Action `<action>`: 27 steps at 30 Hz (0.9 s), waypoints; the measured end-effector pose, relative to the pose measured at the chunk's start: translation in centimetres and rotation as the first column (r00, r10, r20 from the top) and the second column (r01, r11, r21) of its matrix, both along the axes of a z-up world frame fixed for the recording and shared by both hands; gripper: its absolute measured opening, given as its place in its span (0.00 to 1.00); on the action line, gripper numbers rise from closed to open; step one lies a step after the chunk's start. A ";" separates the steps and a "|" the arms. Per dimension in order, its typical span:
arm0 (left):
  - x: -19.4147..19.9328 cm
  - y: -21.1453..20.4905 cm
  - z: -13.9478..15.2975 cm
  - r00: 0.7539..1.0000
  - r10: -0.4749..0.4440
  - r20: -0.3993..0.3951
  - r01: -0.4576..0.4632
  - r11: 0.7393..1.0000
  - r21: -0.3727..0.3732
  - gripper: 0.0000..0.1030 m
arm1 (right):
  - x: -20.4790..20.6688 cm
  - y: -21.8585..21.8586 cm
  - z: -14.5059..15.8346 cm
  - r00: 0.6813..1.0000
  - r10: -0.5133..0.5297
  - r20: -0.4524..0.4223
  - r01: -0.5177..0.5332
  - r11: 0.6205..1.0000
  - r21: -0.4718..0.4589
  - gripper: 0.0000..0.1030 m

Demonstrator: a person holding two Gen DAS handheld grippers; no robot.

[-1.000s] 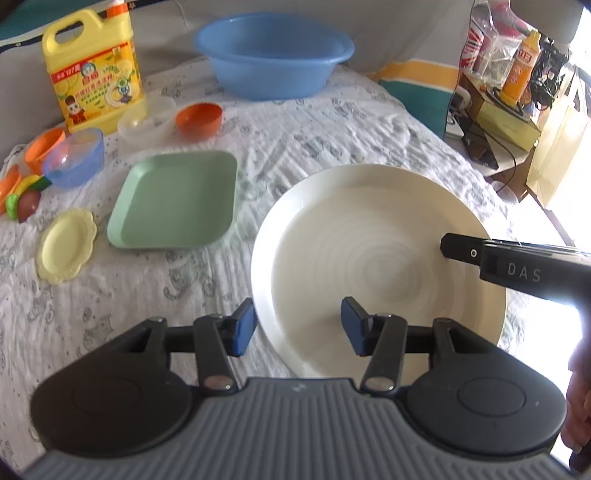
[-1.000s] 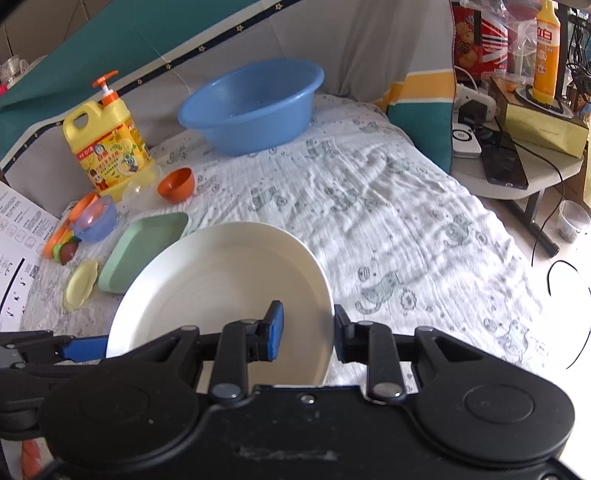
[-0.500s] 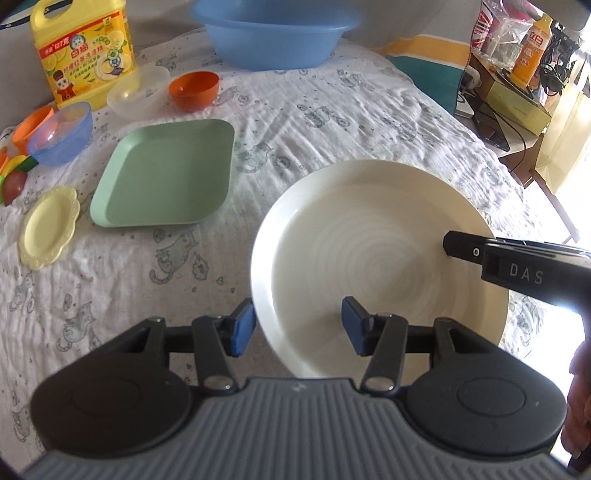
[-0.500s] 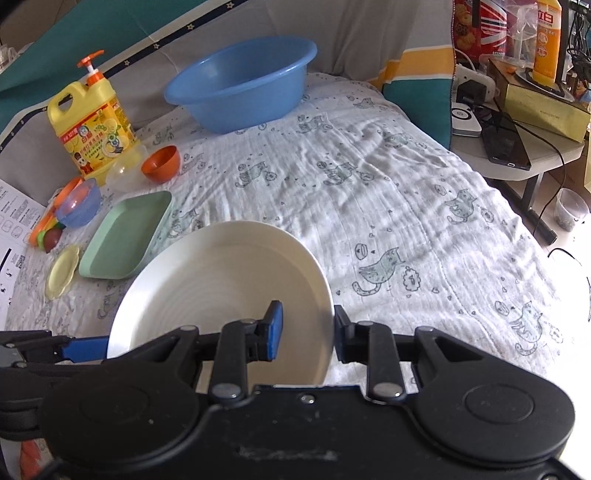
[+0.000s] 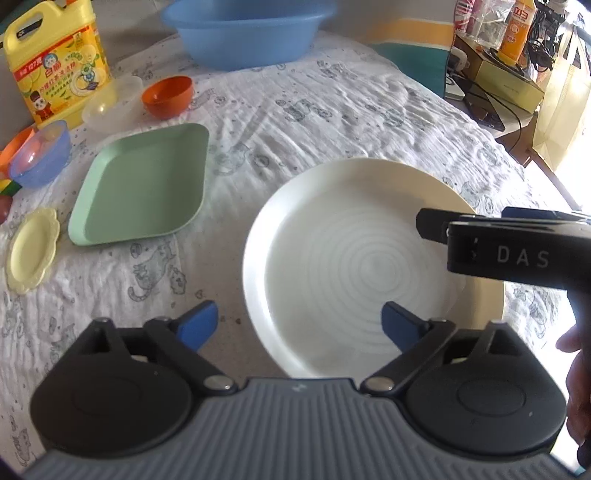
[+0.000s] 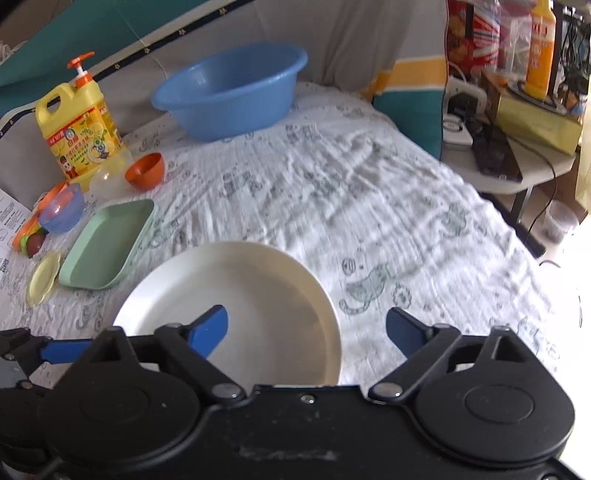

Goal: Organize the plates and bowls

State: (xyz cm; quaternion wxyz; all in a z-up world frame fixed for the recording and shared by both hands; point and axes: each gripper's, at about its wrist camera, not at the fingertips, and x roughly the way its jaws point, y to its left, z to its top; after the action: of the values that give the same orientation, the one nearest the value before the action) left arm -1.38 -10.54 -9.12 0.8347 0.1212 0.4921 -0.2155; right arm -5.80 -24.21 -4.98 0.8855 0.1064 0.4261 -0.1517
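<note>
Progress is judged early: nothing seen is stacked or grouped yet. The large white plate (image 5: 354,258) lies flat on the patterned cloth (image 5: 332,122) at the near centre of the surface, and neither tool holds it. The left gripper (image 5: 299,319) has its jaws spread wide, one blue pad to the left of the plate's near rim and the other over its near inner surface; no contact can be confirmed. The right gripper (image 6: 306,326) is likewise spread wide, straddling the plate's right edge, left pad above the plate and right pad above bare cloth. In the left wrist view it enters at 3 o'clock, over the plate's right rim. Outstanding items remain scattered toward 10 o'clock of the plate: the green square plate (image 5: 142,186) lies alone, with the small yellow scalloped dish (image 5: 31,249) just beside it at 8 o'clock. Beyond, toward 11 o'clock, stand the orange bowl (image 5: 168,96), the clear bowl (image 5: 110,105) and the blue translucent bowl (image 5: 40,153), each separate, near the yellow detergent jug (image 5: 59,59). The blue basin (image 5: 247,31) sits at 12 o'clock, and looks empty in the right wrist view. Assessment: the white plate appears placed and let go; the plates still need stacking and the bowls nesting, so most of the work remains.
</note>
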 end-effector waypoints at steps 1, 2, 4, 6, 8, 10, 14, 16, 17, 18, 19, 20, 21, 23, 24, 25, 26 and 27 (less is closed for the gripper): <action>0.1 0.2 0.2 1.000 0.006 0.001 -0.006 1.000 -0.009 0.98 | 0.1 0.0 0.2 1.000 0.002 0.002 -0.002 1.000 -0.007 0.99; 0.2 0.5 0.4 1.000 0.012 0.000 -0.012 1.000 -0.019 0.98 | 0.2 0.0 0.4 1.000 0.002 0.007 -0.002 1.000 -0.012 1.00; 0.4 1.1 1.0 1.000 0.027 0.003 -0.027 0.999 -0.038 1.00 | 0.2 0.1 0.9 1.000 0.000 0.018 0.000 1.000 -0.022 1.00; 0.5 1.7 1.5 0.999 0.048 0.011 -0.047 0.998 -0.050 1.00 | 0.3 0.1 1.3 1.000 -0.003 0.023 0.003 1.000 -0.026 1.00; 0.6 2.3 2.0 0.997 0.069 0.019 -0.068 0.996 -0.054 1.00 | 0.2 0.2 1.7 1.000 -0.005 0.030 0.006 1.000 -0.027 1.00; 0.7 2.9 2.5 0.995 0.091 0.029 -0.089 0.994 -0.059 1.00 | 0.3 0.4 2.1 0.999 -0.009 0.033 0.010 1.000 -0.026 1.00; 0.9 4.0 3.4 0.992 0.120 0.043 -0.117 0.990 -0.076 1.00 | 0.4 1.0 2.8 0.999 -0.003 0.035 0.003 1.000 -0.023 1.00; 0.9 4.4 3.7 0.990 0.132 0.049 -0.128 0.988 -0.082 1.00 | 0.4 1.5 3.1 0.999 0.008 0.038 -0.007 1.000 -0.028 1.00; 0.8 4.7 3.8 0.989 0.138 0.052 -0.134 0.987 -0.086 1.00 | 0.4 1.8 3.3 0.999 0.014 0.039 -0.013 0.999 -0.030 1.00; 0.8 4.9 3.9 0.988 0.144 0.053 -0.139 0.986 -0.089 1.00 | 0.5 2.1 3.4 0.999 0.020 0.040 -0.019 0.999 -0.031 1.00; 0.8 5.2 4.0 0.987 0.149 0.053 -0.143 0.985 -0.092 1.00 | 0.6 2.4 3.6 0.999 0.027 0.041 -0.025 0.999 -0.033 1.00; 0.7 5.4 4.1 0.987 0.153 0.054 -0.148 0.984 -0.095 1.00 | 0.6 2.6 3.7 0.999 0.031 0.041 -0.030 0.999 -0.033 1.00; 0.6 5.7 4.1 0.986 0.157 0.056 -0.151 0.984 -0.097 1.00 | 0.7 2.8 3.9 0.998 0.037 0.041 -0.036 0.999 -0.033 1.00; 0.6 6.3 4.2 0.984 0.167 0.061 -0.161 0.982 -0.099 1.00 | 0.8 3.2 4.1 0.998 0.046 0.040 -0.045 0.999 -0.025 1.00; 0.6 6.7 4.3 0.983 0.175 0.063 -0.168 0.981 -0.100 1.00 | 0.9 3.3 4.2 0.998 0.049 0.039 -0.049 0.999 -0.019 1.00; 0.7 7.1 4.3 0.981 0.185 0.064 -0.178 0.979 -0.102 1.00 | 1.0 3.5 4.2 0.998 0.054 0.037 -0.053 0.998 -0.013 1.00; 0.8 7.6 4.3 0.979 0.196 0.064 -0.189 0.976 -0.105 1.00 | 1.2 3.6 4.2 0.998 0.057 0.035 -0.056 0.998 -0.009 1.00; 0.9 8.1 4.3 0.976 0.208 0.063 -0.201 0.974 -0.107 1.00 | 1.3 3.8 4.3 0.998 0.061 0.032 -0.061 0.998 -0.005 1.00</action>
State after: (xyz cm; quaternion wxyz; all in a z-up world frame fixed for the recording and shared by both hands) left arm -0.52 -2.49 -4.87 0.8750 0.0358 0.4595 -0.1483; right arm -4.45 -20.43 -0.73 0.8967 0.0942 0.4144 -0.1238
